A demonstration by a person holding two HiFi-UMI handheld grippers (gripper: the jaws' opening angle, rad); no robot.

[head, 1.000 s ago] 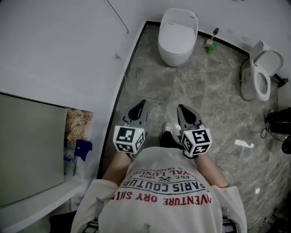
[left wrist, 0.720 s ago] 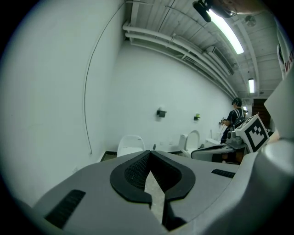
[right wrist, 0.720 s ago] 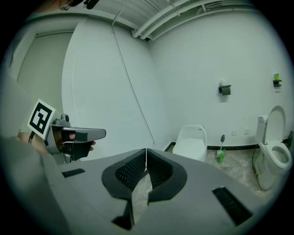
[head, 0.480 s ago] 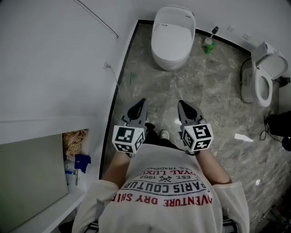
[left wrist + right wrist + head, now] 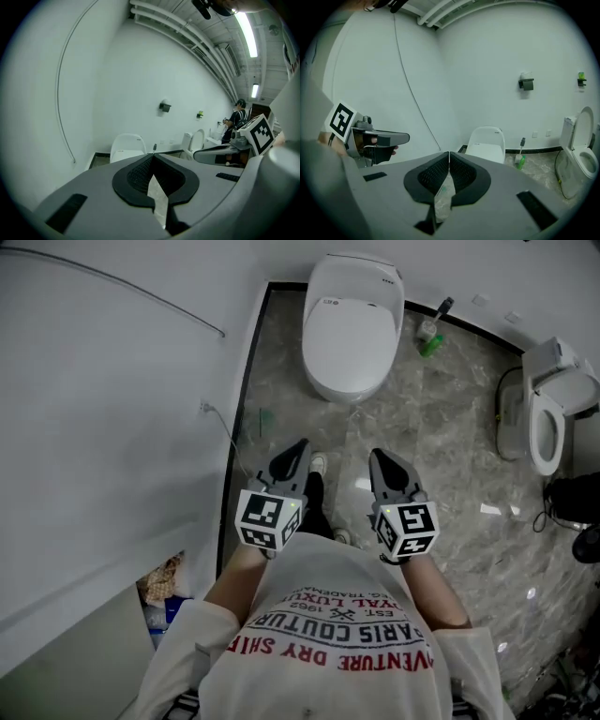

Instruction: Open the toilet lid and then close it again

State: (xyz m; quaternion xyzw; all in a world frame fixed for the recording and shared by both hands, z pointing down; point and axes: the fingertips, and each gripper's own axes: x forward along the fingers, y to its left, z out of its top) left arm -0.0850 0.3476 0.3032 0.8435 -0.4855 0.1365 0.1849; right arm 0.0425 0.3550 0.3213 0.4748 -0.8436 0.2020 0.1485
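Closest in, a person in a white printed shirt stands on the grey marbled floor, holding one tool in each hand out in front of the chest. The left tool sits at about 11 o'clock from the chest. Its two jaws are pressed together tip to tip with nothing between them. The right tool sits at about 1 o'clock, level with the left one and apart from it. Its jaws are also pressed together and pinch nothing. Both point forward and a little downward. Between the two tools, one shoe shows on the floor.

A white wall runs along at 9 o'clock, with a thin cable hanging down it to the dark skirting.

Straight ahead at 12 o'clock, well apart from both tools, the toilet stands against the far wall. Its lid lies flat and closed over the bowl. Neither tool touches it.

Just beside the toilet, at about 1 o'clock, a green bottle stands on the floor by the skirting. Farther round, at 2 o'clock, a second toilet has its lid raised, so the open seat shows.
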